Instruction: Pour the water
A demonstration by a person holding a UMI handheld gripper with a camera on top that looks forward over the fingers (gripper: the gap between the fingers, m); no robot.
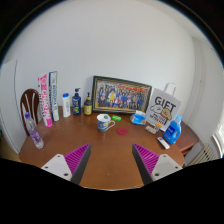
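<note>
My gripper (112, 160) hovers over a brown wooden table (100, 150), its two fingers wide apart with magenta pads (76, 156) showing and nothing between them. Beyond the fingers, at the table's left end, stands a clear plastic water bottle (33, 131) with a pale label. Straight ahead, well beyond the fingers, a small mug (104, 122) sits in front of a framed picture. A blue bottle (76, 102) stands further back by the wall.
A framed picture (120, 96) leans on the white wall. Tall boxes (45, 98) and small bottles (66, 104) line the back left. A white gift bag (162, 108), blue items (172, 131) and a pink box (164, 143) crowd the right end. A chair back (28, 102) stands at left.
</note>
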